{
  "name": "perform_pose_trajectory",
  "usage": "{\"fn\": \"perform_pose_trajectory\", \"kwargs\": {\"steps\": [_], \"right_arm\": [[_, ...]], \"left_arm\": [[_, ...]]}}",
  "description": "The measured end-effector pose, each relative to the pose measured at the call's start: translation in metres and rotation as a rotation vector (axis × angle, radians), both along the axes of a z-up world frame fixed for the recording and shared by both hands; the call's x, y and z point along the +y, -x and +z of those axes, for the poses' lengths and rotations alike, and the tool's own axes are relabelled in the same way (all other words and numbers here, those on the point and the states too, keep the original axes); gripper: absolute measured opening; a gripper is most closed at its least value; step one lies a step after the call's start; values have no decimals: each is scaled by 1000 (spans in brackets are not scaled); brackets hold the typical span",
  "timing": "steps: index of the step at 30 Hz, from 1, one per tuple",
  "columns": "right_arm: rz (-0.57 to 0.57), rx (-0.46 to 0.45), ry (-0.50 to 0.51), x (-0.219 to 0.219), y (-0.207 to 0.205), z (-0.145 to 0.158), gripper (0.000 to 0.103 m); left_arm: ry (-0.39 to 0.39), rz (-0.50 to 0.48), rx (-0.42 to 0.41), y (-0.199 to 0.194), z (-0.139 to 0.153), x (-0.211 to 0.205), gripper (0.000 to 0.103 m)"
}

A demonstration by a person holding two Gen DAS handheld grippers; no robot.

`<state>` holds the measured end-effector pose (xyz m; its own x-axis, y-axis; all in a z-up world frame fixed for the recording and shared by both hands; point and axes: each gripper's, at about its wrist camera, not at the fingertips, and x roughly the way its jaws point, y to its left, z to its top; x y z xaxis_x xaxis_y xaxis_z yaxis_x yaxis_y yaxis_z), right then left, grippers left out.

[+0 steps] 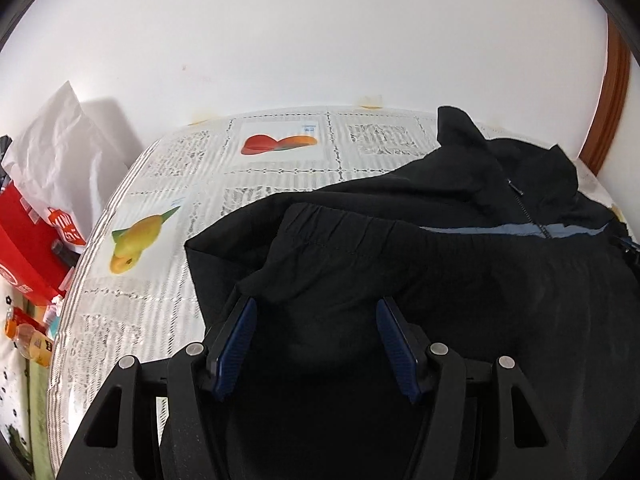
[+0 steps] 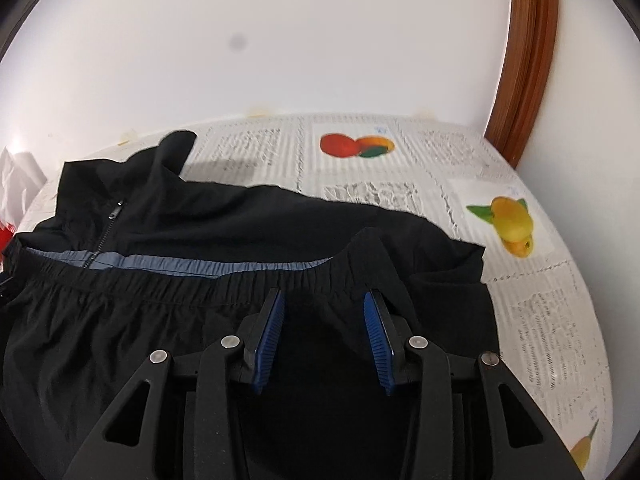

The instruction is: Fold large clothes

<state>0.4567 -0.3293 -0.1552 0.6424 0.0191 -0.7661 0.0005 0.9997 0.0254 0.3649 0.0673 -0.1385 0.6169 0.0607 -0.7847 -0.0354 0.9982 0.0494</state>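
Jacket position: the black jacket (image 1: pixel 460 208) lies on the counter (image 1: pixel 152 304), folded over on itself, its collar toward the far edge by the wall and its elastic hem doubled up toward the collar.
Left gripper: the left gripper (image 1: pixel 316 312) hangs over the near part of the jacket, its fingers (image 1: pixel 240 336) apart, dark cloth showing between them; whether they touch it I cannot tell.
Right gripper: the right gripper (image 2: pixel 324 304) sits just short of the gathered hem, its fingers (image 2: pixel 376 336) apart with black cloth between them.
Surroundings: the counter wears a lace cloth with fruit pictures (image 1: pixel 138 242); beyond its left edge stand a red box (image 1: pixel 28 248) and a white bag (image 1: pixel 60 148); a brown wooden frame (image 2: pixel 528 60) rises at the far right corner.
Jacket look: black, zip (image 2: pixel 106 220) closed near the collar, a grey band (image 2: pixel 168 266) across the chest, hem puckered with elastic.
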Motion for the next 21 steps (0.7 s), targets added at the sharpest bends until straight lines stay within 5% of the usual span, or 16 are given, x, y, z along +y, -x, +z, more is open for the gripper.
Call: {"fn": "perform_pose_trajectory", "kwargs": {"steps": [21], "right_arm": [[36,2,-25,-50,-40,-2,42]], "left_arm": [[0,2,12,-45,-10,-47,61]]}}
